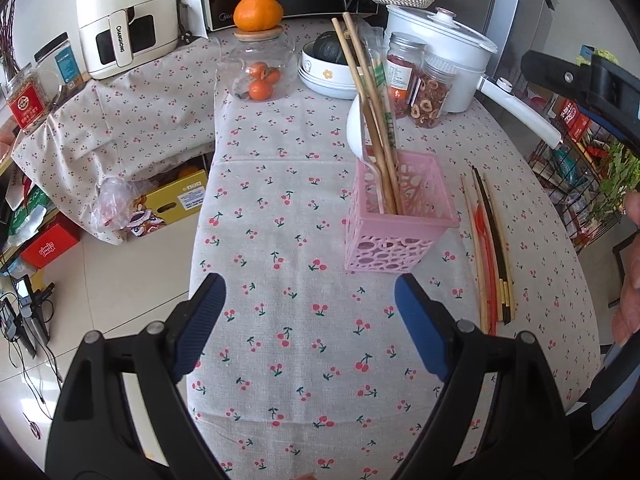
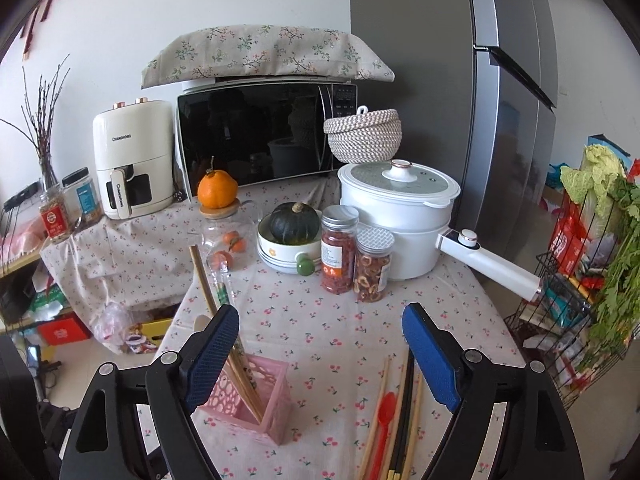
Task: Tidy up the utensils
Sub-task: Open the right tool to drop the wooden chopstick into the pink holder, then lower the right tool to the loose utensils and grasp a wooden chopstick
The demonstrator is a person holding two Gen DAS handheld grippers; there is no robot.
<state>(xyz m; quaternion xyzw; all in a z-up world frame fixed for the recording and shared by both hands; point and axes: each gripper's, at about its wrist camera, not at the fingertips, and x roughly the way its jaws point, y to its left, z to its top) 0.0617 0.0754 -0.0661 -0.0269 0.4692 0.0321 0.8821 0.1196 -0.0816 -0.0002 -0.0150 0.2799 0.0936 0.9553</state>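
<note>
The left gripper [image 1: 310, 320] hung over bare cloth with its jaws wide apart and nothing between them. The right gripper [image 2: 320, 354] likewise had its jaws spread, empty, above the table.

Just beyond the left gripper stood the pink basket [image 1: 400, 216], upright on the cherry-print tablecloth [image 1: 280, 208]. Inside it leaned a pair of wooden chopsticks [image 1: 368, 112], a white spoon [image 1: 356, 128] and what looked like a wrapped pair of chopsticks [image 1: 386, 120], though the wrapper's print was too blurred to read. In the right wrist view the basket sat low and left, partly behind the left finger.

To the right of the basket, apart from it, loose chopsticks [image 1: 490, 240] lay flat in a bundle with a red spoon [image 2: 385, 406] among them, light ones and a dark pair side by side.

Farther back stood two jars of dried fruit [image 2: 356, 256], a white pot [image 2: 400, 216], a bowl holding a dark squash [image 2: 294, 224], and a glass jar topped with an orange [image 2: 218, 190].
</note>
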